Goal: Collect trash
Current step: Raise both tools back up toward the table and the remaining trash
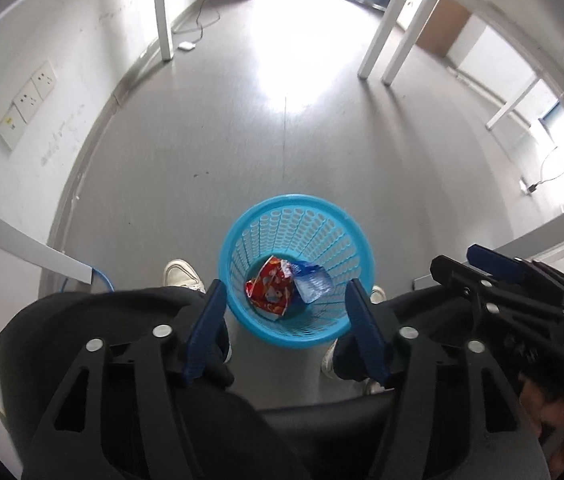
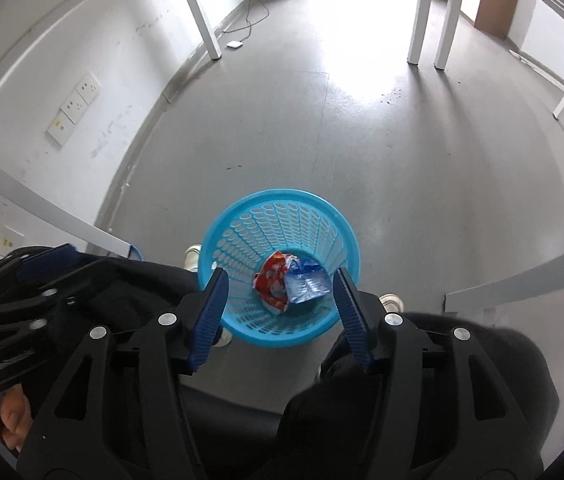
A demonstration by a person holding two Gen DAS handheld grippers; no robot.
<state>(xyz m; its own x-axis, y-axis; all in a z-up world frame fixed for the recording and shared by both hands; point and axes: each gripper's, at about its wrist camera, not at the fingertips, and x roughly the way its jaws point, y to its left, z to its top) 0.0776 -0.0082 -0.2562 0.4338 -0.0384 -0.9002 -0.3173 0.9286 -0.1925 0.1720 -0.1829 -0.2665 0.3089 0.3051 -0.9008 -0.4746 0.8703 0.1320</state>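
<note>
A light blue plastic basket stands on the grey floor between the person's feet; it also shows in the right wrist view. Inside lie a red snack wrapper and a blue-white wrapper. My left gripper is open and empty, held above the basket. My right gripper is open and empty, also above the basket. The right gripper shows at the right edge of the left wrist view, and the left gripper at the left of the right wrist view.
The person's black-trousered legs and white shoes flank the basket. White table legs stand far ahead, another by the left wall with wall sockets. A cable and white adapter lie on the floor.
</note>
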